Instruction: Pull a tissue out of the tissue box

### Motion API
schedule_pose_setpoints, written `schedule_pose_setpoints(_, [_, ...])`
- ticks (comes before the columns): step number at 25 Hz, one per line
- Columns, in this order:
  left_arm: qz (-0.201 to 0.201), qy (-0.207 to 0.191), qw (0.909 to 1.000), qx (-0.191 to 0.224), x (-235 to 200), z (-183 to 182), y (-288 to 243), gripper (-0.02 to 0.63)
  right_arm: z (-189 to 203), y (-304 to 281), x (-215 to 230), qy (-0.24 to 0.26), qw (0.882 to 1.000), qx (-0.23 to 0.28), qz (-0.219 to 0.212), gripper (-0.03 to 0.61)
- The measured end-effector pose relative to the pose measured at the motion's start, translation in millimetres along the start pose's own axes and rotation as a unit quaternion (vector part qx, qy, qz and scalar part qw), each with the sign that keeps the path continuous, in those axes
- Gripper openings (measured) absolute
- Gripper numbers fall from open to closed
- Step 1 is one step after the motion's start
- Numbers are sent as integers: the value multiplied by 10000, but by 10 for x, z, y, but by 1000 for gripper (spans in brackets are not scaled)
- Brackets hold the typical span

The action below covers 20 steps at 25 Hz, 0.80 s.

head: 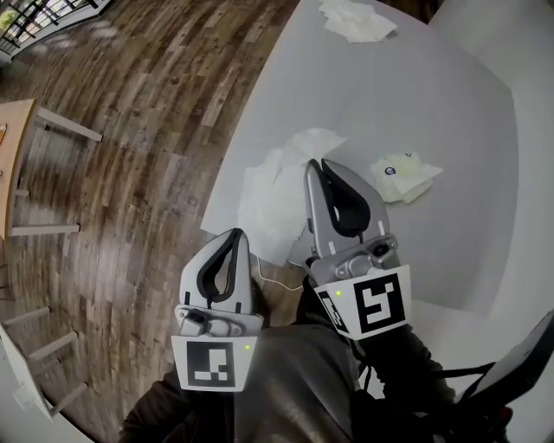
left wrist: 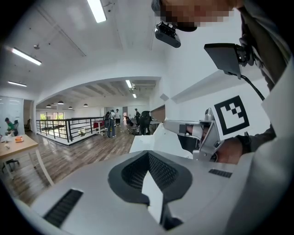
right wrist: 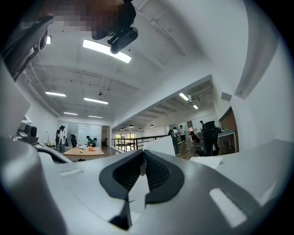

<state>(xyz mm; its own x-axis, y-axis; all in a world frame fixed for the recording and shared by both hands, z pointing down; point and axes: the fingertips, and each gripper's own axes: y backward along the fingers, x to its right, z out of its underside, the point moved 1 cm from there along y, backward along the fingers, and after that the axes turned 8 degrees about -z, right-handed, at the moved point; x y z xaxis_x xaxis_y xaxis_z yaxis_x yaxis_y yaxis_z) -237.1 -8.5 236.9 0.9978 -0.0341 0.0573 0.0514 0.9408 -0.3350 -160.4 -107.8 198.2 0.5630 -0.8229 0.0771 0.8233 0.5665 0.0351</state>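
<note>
A soft tissue pack [head: 400, 173] with a tissue sticking out lies on the white table [head: 450, 104], to the right of my right gripper. A heap of loose tissues [head: 270, 197] lies by the table's near left corner, and more tissues [head: 357, 21] lie at the far edge. My right gripper [head: 315, 164] hangs over the heap, its jaws shut with nothing seen between them [right wrist: 143, 152]. My left gripper [head: 235, 232] is off the table's left edge above the floor, its jaws also shut and empty [left wrist: 148, 153]. In the left gripper view the right gripper [left wrist: 167, 124] shows beside it.
Wooden floor [head: 147, 130] runs along the table's left side. A wooden table [head: 16, 156] with white legs stands at the far left. A thin white cable [head: 279, 280] hangs off the table's near corner. Far off are a black railing [left wrist: 69, 126] and several people.
</note>
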Motion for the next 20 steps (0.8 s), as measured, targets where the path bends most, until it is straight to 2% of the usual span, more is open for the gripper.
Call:
schedule_pose_setpoints(3, [-110, -52, 9998, -133, -167, 134, 137, -2, 354, 22, -145, -146, 9999, -90, 12, 6])
schedule_pose_setpoints(6, [-92, -127, 9995, -265, -219, 307, 249, -2, 903, 86, -251, -552, 9979, -334, 112, 8])
schedule_pose_setpoints(9, [7, -212, 9992, -353, -187, 446, 332, -2, 1492, 150, -319, -974, 9920, -772, 223, 12])
schedule_pose_setpoints(12, [59, -315, 9989, -336, -190, 503, 393, -2, 1965, 249, -386, -1113, 9843, -1331, 312, 32])
schedule_pose_setpoints(15, [109, -363, 9990, -249, -184, 493, 425, -2, 2216, 372, -434, -1191, 9772, -1723, 353, 68])
schedule_pose_setpoints(20, [297, -285, 9991, -67, -26, 385, 451, -2, 2305, 568, -525, -1360, 9670, -2148, 158, 186])
